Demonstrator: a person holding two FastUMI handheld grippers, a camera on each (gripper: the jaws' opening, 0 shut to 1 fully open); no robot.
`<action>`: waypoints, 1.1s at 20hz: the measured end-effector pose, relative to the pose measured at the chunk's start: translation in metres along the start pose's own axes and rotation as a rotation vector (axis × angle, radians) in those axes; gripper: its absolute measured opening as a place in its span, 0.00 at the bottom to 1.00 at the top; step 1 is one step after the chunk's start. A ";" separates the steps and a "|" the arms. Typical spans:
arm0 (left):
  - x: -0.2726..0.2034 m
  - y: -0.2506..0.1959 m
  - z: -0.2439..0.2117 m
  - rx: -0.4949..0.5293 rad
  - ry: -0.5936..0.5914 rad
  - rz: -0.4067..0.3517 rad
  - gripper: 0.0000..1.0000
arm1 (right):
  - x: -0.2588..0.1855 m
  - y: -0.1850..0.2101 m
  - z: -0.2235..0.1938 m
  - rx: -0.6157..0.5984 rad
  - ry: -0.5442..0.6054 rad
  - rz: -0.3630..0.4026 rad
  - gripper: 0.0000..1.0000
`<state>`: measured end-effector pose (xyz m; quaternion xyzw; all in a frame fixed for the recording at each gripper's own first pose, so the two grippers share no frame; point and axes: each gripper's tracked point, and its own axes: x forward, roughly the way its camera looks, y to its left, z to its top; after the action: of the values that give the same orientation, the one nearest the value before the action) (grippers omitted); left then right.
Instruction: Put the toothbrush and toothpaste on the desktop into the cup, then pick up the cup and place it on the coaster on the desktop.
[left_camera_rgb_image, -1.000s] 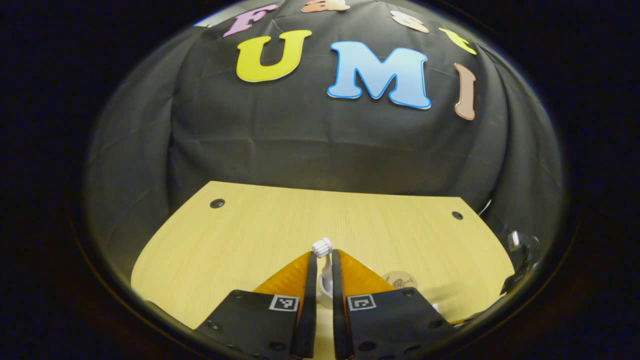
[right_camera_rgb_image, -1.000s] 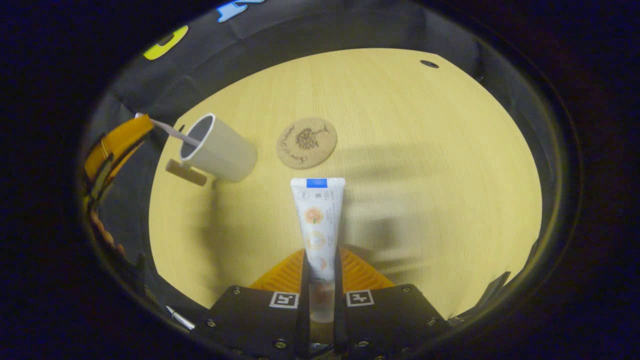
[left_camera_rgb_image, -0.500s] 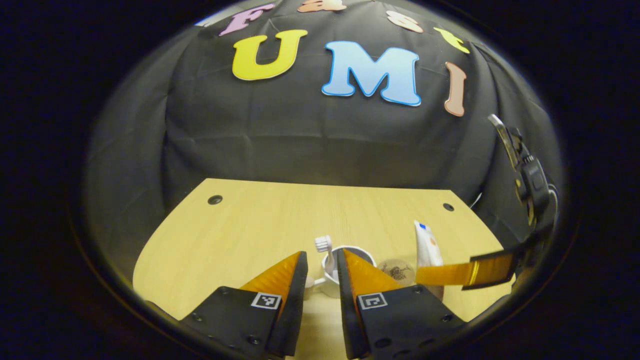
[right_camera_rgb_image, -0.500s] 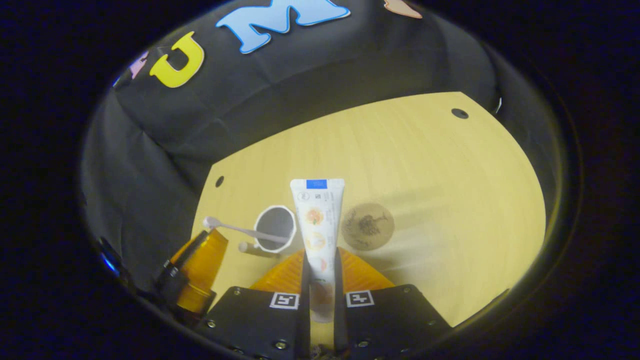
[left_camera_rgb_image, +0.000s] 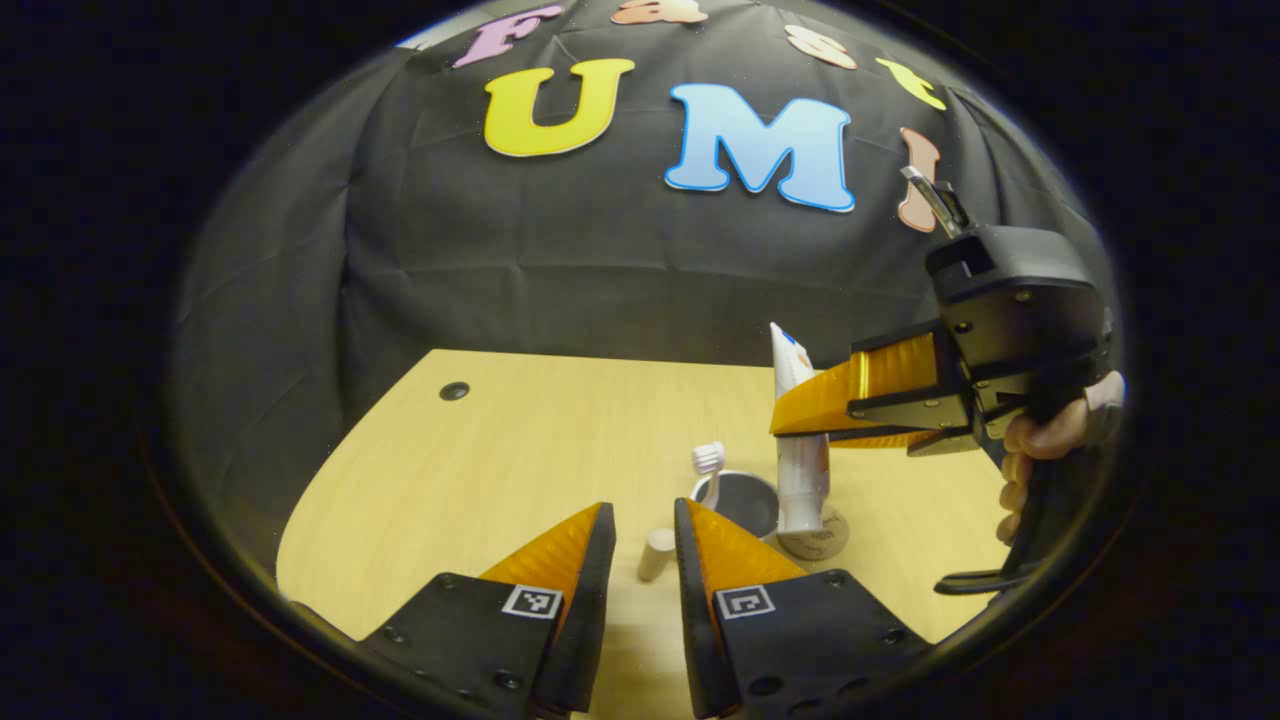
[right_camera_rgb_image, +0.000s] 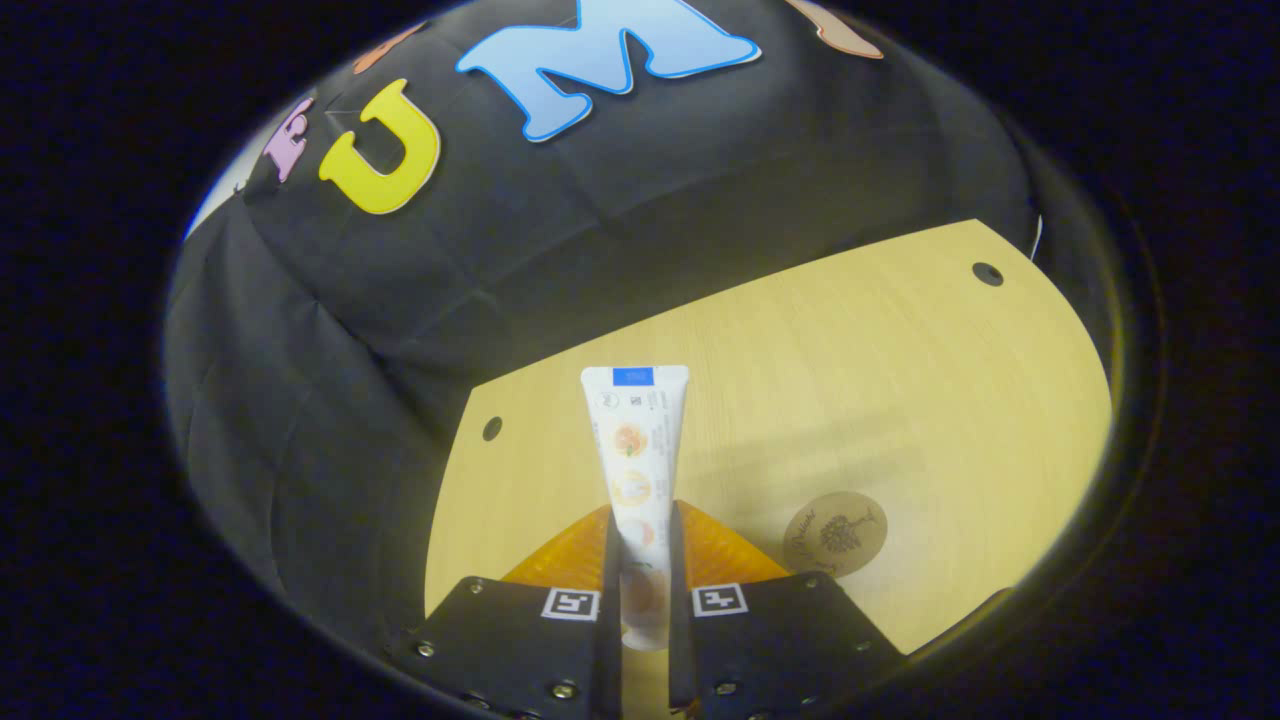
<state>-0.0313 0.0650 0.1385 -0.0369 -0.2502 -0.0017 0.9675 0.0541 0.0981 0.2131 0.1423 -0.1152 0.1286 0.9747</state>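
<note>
Left gripper view: toothpaste (left_camera_rgb_image: 797, 470) fronts coaster (left_camera_rgb_image: 822, 540) beside cup (left_camera_rgb_image: 742, 503)

Matt and glossy surfaces on the bench

The bench (left_camera_rgb_image: 520, 450) is pale wood-grain laminate, smooth with a soft sheen. The booth's wall (left_camera_rgb_image: 560, 260) at 12 o'clock is matt black cloth, creased. The toothpaste (right_camera_rgb_image: 635, 450) tube is glossy white plastic. The cup (left_camera_rgb_image: 742, 500) looks smooth and matt, its handle (left_camera_rgb_image: 655, 553) like pale wood. The coaster (right_camera_rgb_image: 836, 533) at 4 o'clock in the right gripper view looks like rough cork. Both grippers have matt black plastic bodies; the right gripper (right_camera_rgb_image: 640, 540) has ribbed translucent orange fingers (right_camera_rgb_image: 570, 545), and the left gripper (left_camera_rgb_image: 642, 535) orange ones.
</note>
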 end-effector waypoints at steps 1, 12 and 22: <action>-0.002 0.008 -0.001 0.001 0.002 0.011 0.41 | 0.007 0.001 0.002 -0.003 -0.013 0.000 0.19; -0.012 0.067 -0.027 -0.018 0.051 0.098 0.42 | 0.039 0.004 -0.008 -0.199 -0.141 -0.033 0.19; 0.003 0.056 -0.028 0.038 0.078 0.041 0.42 | 0.019 0.008 -0.034 -0.251 -0.155 0.020 0.53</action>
<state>-0.0139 0.1185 0.1118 -0.0237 -0.2116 0.0215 0.9768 0.0762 0.1207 0.1881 0.0278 -0.2065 0.1114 0.9717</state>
